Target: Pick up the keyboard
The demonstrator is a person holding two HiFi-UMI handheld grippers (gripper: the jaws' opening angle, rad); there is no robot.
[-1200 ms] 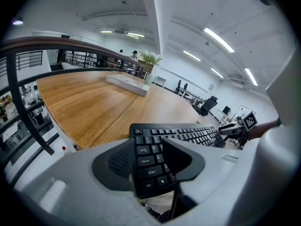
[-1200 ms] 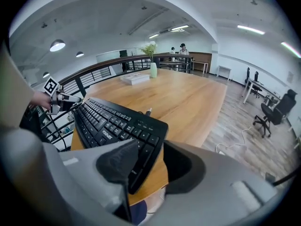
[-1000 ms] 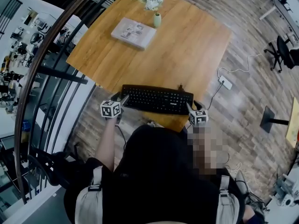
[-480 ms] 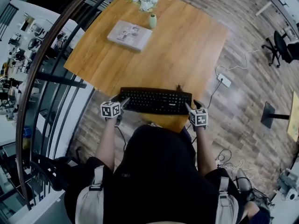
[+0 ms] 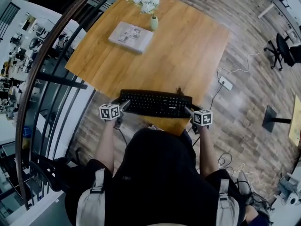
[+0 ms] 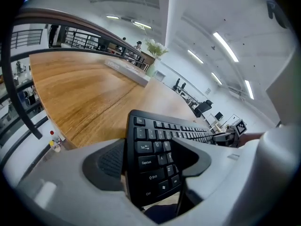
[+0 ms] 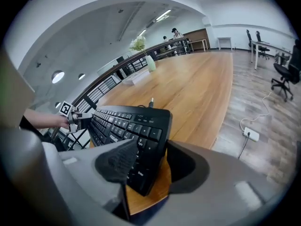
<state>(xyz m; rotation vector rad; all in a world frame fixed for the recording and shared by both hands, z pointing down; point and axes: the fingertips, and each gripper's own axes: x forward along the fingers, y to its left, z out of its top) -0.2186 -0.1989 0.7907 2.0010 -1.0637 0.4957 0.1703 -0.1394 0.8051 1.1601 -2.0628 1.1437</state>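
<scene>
Both grippers straddle the keyboard's ends, and neither is clamped yet. The left gripper [image 6: 149, 150] has just been opening its jaws, which now stand at their widest. The left end of the keyboard [image 5: 155, 103] sits between them, one pad close against its outer edge and the other hanging over the keys, with no clear squeeze. The right gripper [image 7: 149, 152] has just been closing its jaws from a wider spread. The keyboard's right end is between them, one pad is over the keys, and a strip of table [image 5: 188, 41] shows between the keyboard's edge and the other jaw, so there is no pinch there either. In the head view neither gripper has shifted much over the last second, and the keyboard lies flat across the table's near corner, where it was before. This reads as the hold being reset and retaken. The right side looks about to bite and the left still has to close, so the lift has not begun.
</scene>
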